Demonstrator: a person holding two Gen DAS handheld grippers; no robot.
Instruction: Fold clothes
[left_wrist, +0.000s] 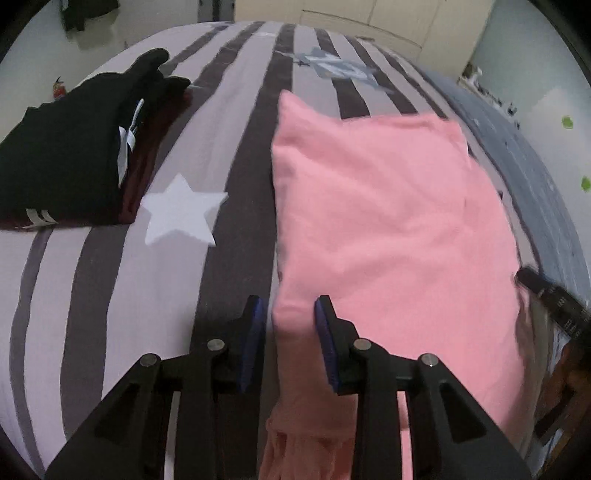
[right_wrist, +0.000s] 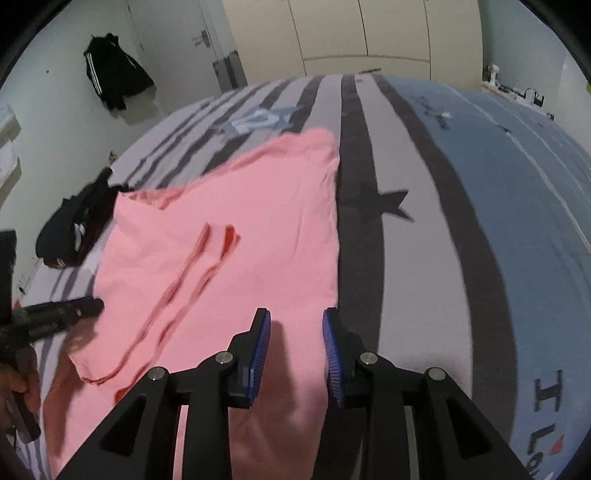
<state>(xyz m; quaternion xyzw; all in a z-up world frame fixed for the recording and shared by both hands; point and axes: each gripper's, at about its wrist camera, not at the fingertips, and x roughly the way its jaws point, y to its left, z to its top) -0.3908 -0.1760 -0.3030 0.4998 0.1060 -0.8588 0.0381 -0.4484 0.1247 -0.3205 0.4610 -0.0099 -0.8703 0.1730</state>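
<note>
A pink garment lies folded lengthwise on the striped bed. In the right wrist view the same pink garment shows a sleeve with red-trimmed edges laid across it. My left gripper hangs over its near left edge. Its jaws stand apart, with the fabric's edge between the blue pads but not pinched. My right gripper is over the near right edge, also open above the cloth. Each gripper shows at the rim of the other's view: the right gripper and the left gripper.
A stack of folded dark clothes sits on the bed to the left of the pink garment. The striped, star-printed bedsheet runs to a blue part on the right. A black jacket hangs on the wall. Wardrobe doors stand behind the bed.
</note>
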